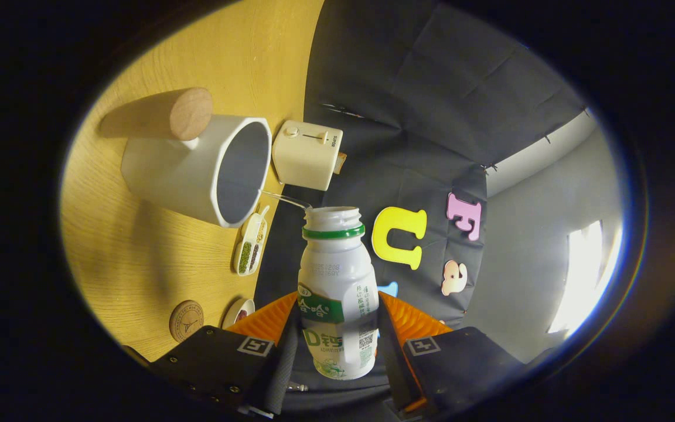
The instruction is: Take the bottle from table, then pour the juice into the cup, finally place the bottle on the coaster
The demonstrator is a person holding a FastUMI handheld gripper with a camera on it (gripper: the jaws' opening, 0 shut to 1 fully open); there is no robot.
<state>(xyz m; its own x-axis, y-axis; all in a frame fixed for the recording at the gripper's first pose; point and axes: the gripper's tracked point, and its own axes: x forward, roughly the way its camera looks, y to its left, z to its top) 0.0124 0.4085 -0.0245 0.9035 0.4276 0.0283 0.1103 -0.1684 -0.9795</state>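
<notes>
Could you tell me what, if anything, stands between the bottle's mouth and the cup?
Nothing visible does. The gripper holds the bottle tilted, its open mouth just beside the cup rim, and a thin stream of juice already bridges the gap.

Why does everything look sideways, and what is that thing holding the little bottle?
The camera rides on a claw that a person holds in one hand, so when the claw tips over, the whole picture tips too. The claw has two fingers, and they squeeze the small white bottle between them. The bottle's cap is off, and a thin stream runs from its mouth into the big white cup with the wooden handle. That is the juice being poured. The yellow wood is the table. On it also sit a little toaster beyond the cup, a narrow dish of beans, and a round coaster near the claw.
</notes>
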